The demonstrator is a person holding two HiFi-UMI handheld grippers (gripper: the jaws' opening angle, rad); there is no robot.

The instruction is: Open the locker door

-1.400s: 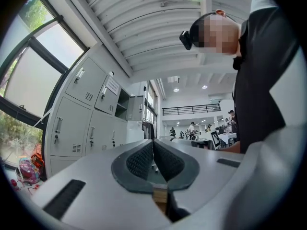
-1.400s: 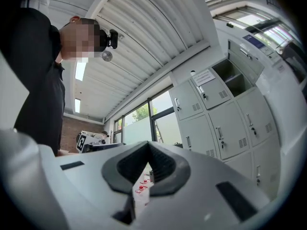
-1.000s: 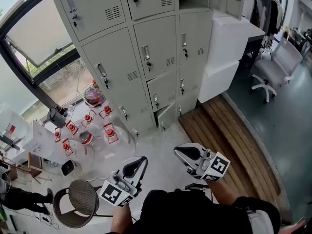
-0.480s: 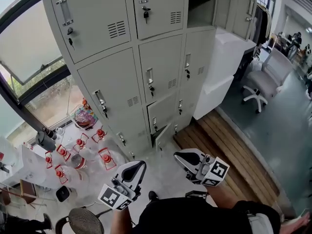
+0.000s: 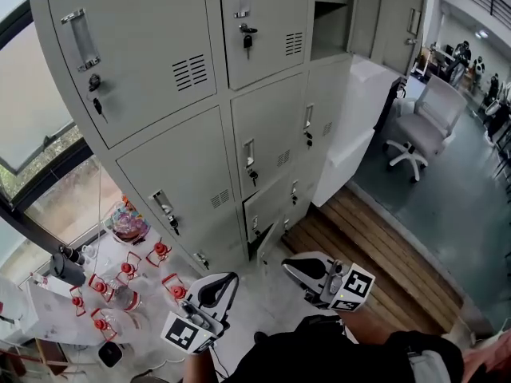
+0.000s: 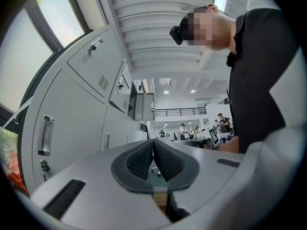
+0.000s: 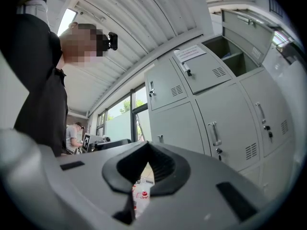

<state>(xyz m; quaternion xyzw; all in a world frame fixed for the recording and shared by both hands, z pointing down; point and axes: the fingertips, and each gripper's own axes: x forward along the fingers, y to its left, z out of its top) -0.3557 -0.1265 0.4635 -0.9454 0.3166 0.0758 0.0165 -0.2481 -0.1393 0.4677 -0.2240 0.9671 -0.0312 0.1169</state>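
Observation:
A bank of grey lockers (image 5: 200, 94) fills the head view, each door with a handle and a key. One upper compartment (image 5: 330, 10) stands open, and a small bottom door (image 5: 269, 235) hangs ajar. My left gripper (image 5: 230, 279) and right gripper (image 5: 290, 266) are low, close to the person's body and well short of the lockers. Both are shut with nothing between the pads. In the left gripper view the gripper (image 6: 153, 146) points past lockers (image 6: 72, 109) on its left. In the right gripper view the gripper (image 7: 146, 150) has locker doors (image 7: 225, 123) on its right.
Several clear jugs with red caps (image 5: 120, 290) stand on the floor at the left, under a window. A white cabinet (image 5: 355, 118), an office chair (image 5: 419, 134) and a strip of wooden flooring (image 5: 375, 246) lie to the right of the lockers.
The head view has tilted up and come nearer the lockers, so they look larger. Both grippers stay shut, low by the body.

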